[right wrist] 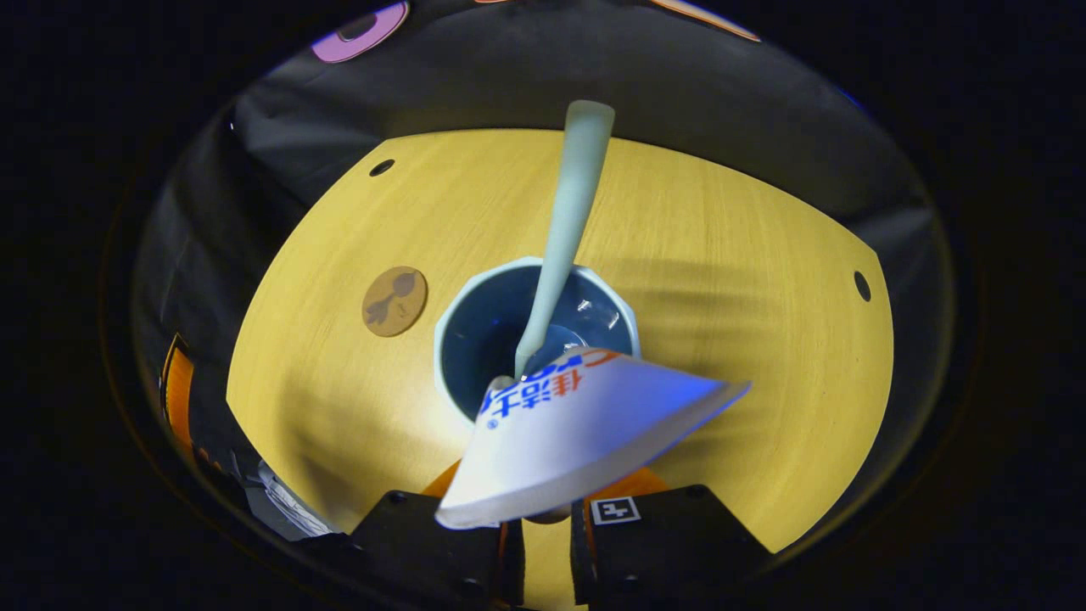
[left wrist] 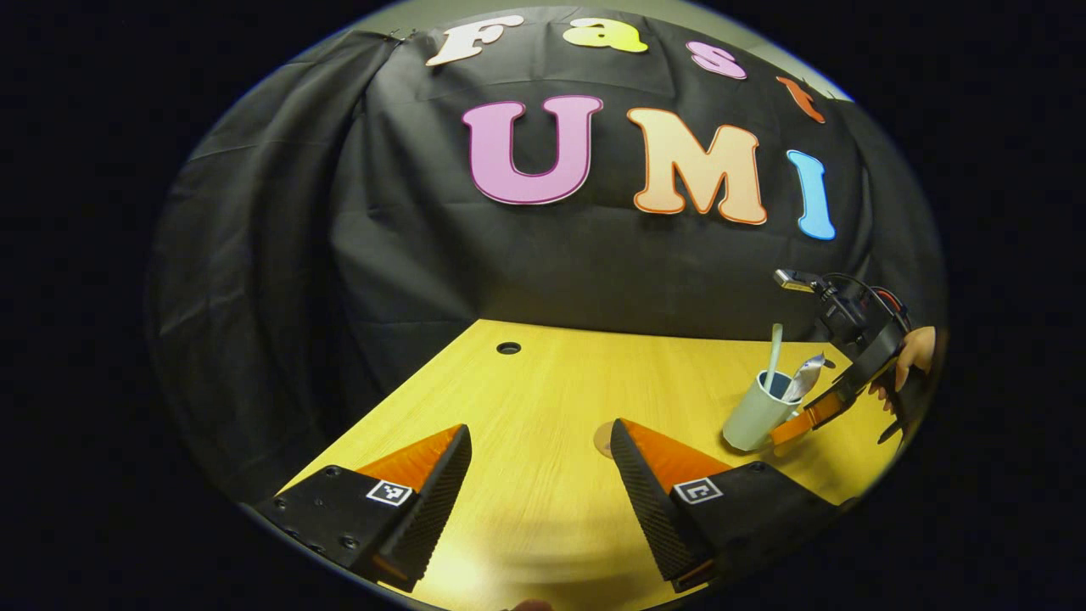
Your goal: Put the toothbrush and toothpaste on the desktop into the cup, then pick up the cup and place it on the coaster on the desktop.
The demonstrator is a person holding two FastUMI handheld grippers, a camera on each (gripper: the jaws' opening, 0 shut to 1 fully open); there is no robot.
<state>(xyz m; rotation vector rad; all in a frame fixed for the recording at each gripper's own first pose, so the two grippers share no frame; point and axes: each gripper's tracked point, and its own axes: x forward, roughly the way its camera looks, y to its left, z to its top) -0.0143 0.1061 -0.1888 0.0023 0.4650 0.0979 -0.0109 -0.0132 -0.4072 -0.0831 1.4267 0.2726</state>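
my right gripper [right wrist: 543,518] pinches the toothpaste [right wrist: 577,433], its nose in the cup [right wrist: 475,297] beside the toothbrush [right wrist: 568,221]. left gripper [left wrist: 539,484] spread, idle. next: release, then carry cup to coaster [right wrist: 394,301].

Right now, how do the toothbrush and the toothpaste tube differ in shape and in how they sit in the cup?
The toothbrush is a slim pale stick; the toothpaste tube is broad, white, printed and flares to a flat end. The toothbrush stands free, leaning on the rim of the cup; the toothpaste tube leans toward the right gripper, whose narrowly parted fingers sit below its flat end, though contact is hidden. Both have their lower ends inside the cup.
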